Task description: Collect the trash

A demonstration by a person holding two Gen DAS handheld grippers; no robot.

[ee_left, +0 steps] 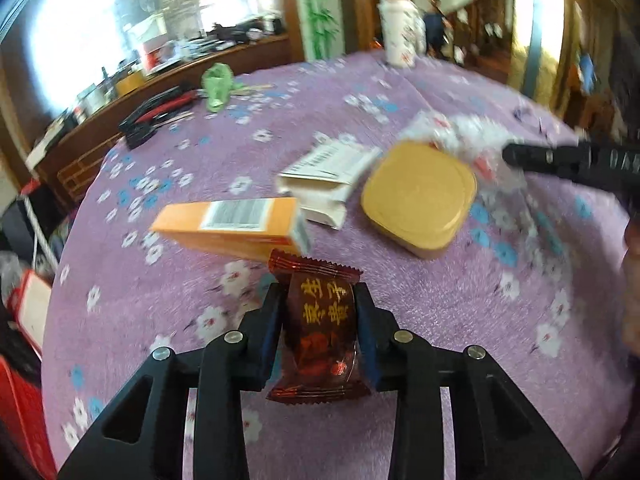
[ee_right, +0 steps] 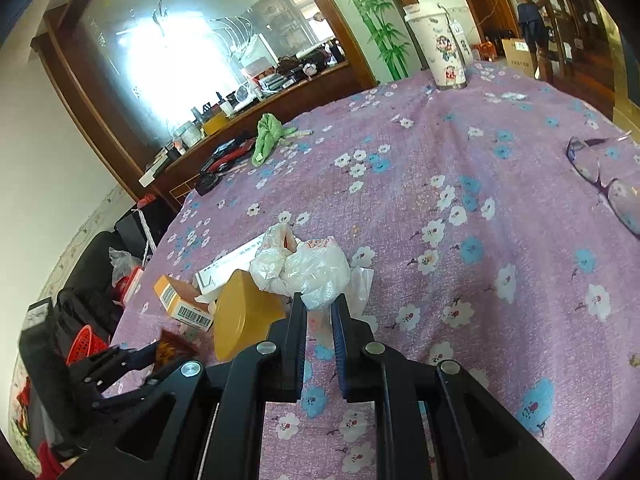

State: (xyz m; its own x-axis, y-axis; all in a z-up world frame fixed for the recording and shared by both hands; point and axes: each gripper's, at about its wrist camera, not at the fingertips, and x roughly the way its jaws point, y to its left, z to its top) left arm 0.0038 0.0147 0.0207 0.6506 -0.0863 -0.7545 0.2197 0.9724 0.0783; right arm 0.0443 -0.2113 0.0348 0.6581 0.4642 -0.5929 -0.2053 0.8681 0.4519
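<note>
Both grippers were busy over the purple flowered tablecloth (ee_right: 460, 152). Nearest me, the left gripper (ee_left: 319, 300) had its jaws pressed against the sides of a dark red snack wrapper (ee_left: 320, 328), the packet standing upright between the pads with its crimped top edge poking out past the fingertips. Whether it was already clear of the cloth I could not tell. Just beyond it lay an orange carton (ee_left: 232, 226) with a barcode label, then a flattened white box (ee_left: 328, 176), and beside that a tan square lid (ee_left: 420, 196).

Over to the side, the right gripper (ee_right: 319, 300) was clamped on the lower edge of a crumpled white plastic bag (ee_right: 304, 264), its jaws nearly touching with a fold of film pinched between them. The bag sat just beside the tan lid and partly over the white box.

By my reckoning the picking-up step was in hand: one piece of rubbish caught in each gripper, three more pieces left on the table. No bin showed on the tabletop, though a red basket (ee_right: 86, 344) stood down off the table's edge. Next, I judged, each load wanted lifting clear without dragging the neighbouring boxes, the bag especially, since it was loose and could snag the lid.
</note>
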